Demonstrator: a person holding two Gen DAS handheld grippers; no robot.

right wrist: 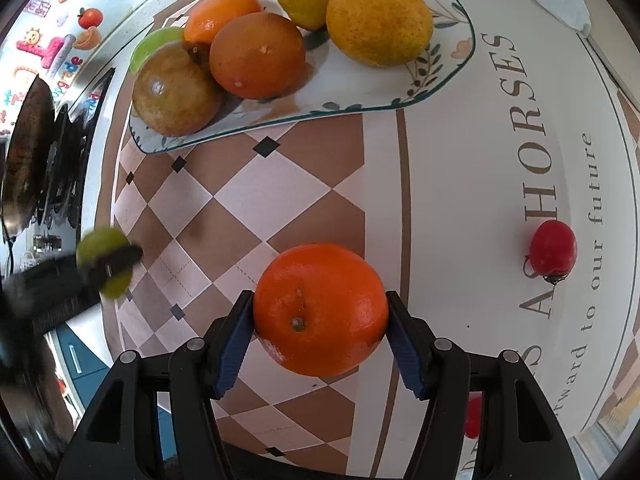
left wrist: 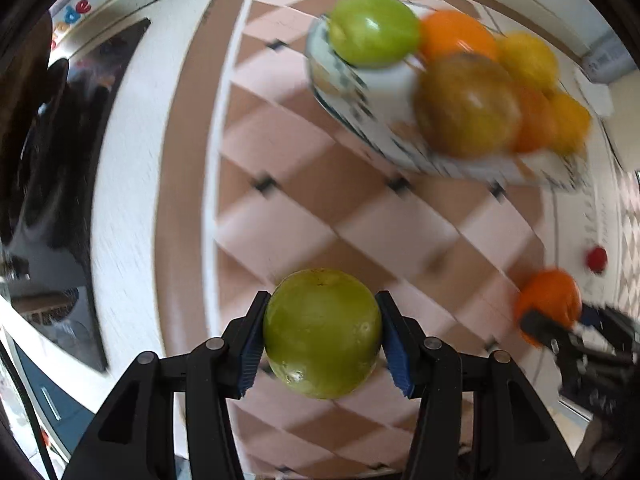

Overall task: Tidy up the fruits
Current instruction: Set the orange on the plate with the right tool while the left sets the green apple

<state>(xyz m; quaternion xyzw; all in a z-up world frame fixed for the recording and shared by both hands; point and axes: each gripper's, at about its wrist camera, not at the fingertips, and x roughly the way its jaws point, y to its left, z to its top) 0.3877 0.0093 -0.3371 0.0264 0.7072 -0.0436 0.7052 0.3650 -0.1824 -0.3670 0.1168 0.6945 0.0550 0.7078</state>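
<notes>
The tablecloth [right wrist: 248, 200] carries a plate [right wrist: 448, 64] already heaped with citrus, the likely gathering spot. The right gripper [right wrist: 320, 320] pinches an orange [right wrist: 320, 308] above the cloth; the left gripper [left wrist: 322, 334] pinches a green fruit [left wrist: 322, 332]. A red fruit [right wrist: 553, 249] lies apart, unsorted

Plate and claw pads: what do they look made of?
Plate: looks like glazed ceramic, though melamine is possible; glossy white, printed leaf pattern, thin dark rim line.
Pads of the right claw: blue, ribbed, matte, probably rubber or soft plastic, set on black links that look like hard plastic. They press the orange on both sides.
</notes>
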